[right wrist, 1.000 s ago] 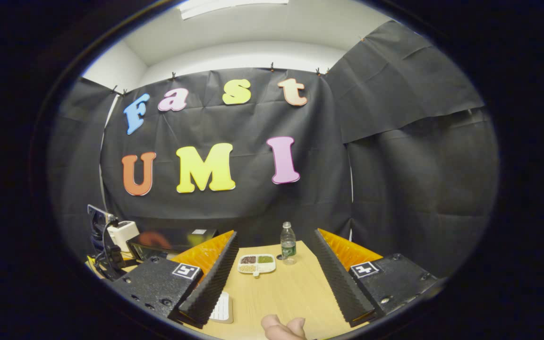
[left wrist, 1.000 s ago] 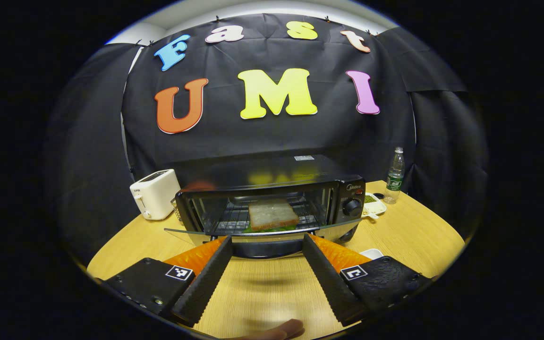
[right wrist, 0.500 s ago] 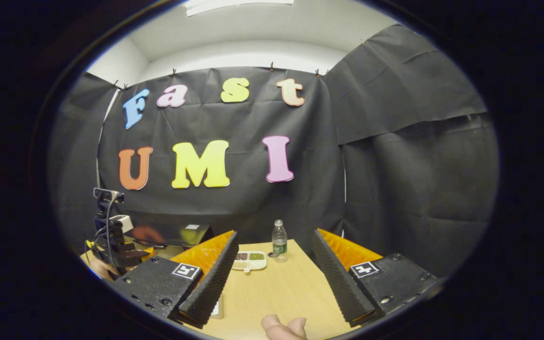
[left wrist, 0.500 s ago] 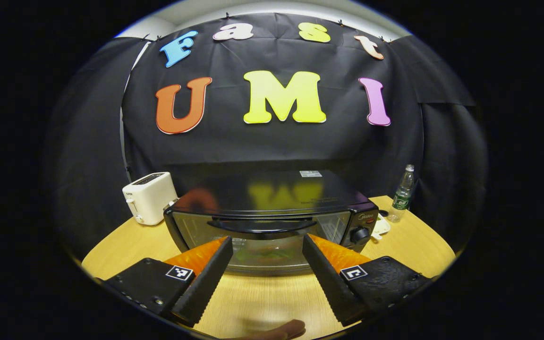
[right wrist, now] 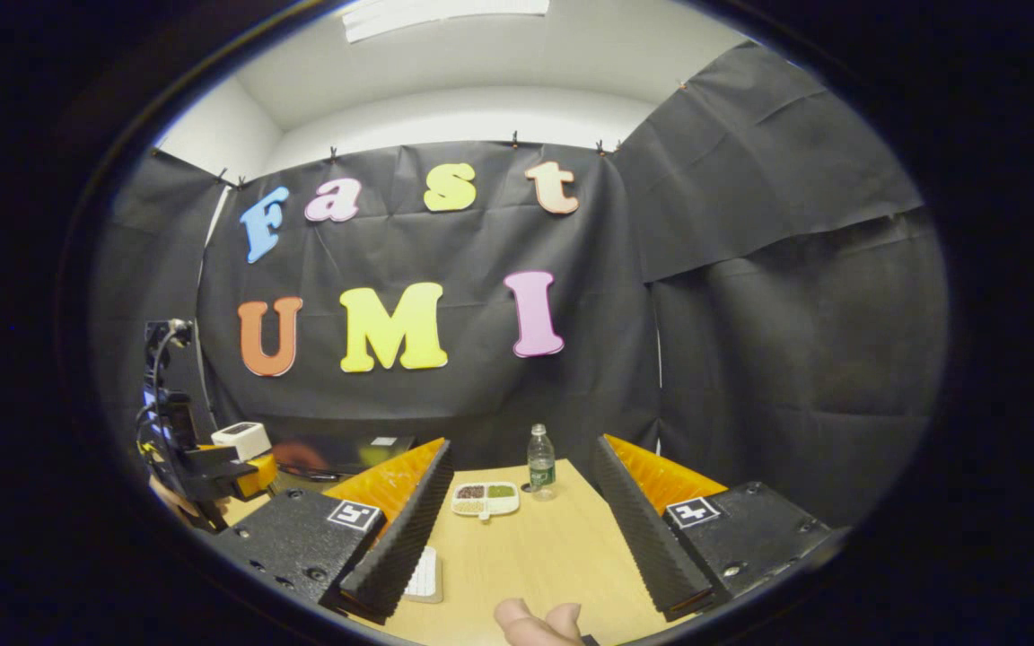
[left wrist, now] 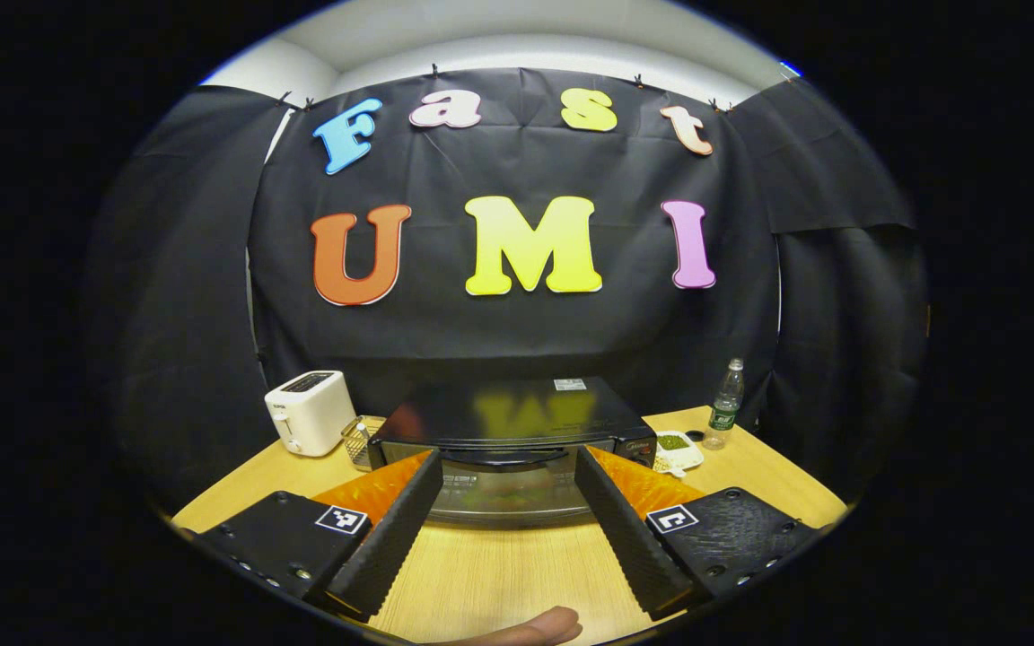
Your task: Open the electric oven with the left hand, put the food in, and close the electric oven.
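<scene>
The black electric oven (left wrist: 510, 429) stands mid-table with its glass door (left wrist: 508, 492) shut and the handle across the top of the door. Behind the glass a pale green blur of food shows dimly. My left gripper (left wrist: 508, 454) is open, set back from the oven front with nothing between its fingers. My right gripper (right wrist: 521, 444) is open too, empty, held above the table's right part. In the right gripper view, the oven's top (right wrist: 337, 453) lies at the left, and the left gripper (right wrist: 248, 471) hangs before it in a hand.
A white toaster (left wrist: 309, 423) and a small wire basket (left wrist: 358, 440) stand left of the oven. Right of it are a sectioned dish (left wrist: 677, 449) of beans and a water bottle (left wrist: 726, 415). A white ridged object (right wrist: 424, 574) lies on the wooden table (left wrist: 499, 574).
The oven door has swung up from lying open to shut, hiding the bread slice. My left gripper has drawn back from the oven. The right gripper has barely moved.
</scene>
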Demonstrator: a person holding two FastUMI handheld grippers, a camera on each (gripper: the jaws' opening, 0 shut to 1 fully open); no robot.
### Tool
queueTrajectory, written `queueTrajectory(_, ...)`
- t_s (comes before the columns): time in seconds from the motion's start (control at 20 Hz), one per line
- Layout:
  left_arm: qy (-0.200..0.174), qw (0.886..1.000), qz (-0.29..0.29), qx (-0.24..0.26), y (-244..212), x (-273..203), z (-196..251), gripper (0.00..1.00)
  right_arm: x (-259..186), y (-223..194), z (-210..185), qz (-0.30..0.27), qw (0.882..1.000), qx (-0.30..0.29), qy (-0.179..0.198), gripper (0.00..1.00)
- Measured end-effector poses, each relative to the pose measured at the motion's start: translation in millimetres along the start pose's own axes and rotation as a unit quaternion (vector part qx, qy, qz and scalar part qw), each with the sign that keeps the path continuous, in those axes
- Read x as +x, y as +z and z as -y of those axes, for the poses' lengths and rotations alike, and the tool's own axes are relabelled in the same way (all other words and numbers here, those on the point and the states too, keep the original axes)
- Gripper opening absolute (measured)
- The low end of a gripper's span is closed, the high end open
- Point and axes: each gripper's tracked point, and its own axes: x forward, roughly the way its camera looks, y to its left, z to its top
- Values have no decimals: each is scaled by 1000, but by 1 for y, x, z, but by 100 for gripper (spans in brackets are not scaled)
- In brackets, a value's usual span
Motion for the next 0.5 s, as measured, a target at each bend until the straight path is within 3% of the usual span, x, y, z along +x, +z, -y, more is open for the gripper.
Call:
queueTrajectory(0.4,-9,998,64,-8,42,-113,1,100,-46,10,-9,25,1000,-7,18,96)
queueTrajectory(0.5,-9,997,72,-6,45,-140,1,97,-61,12,-13,27,999,-15,25,96)
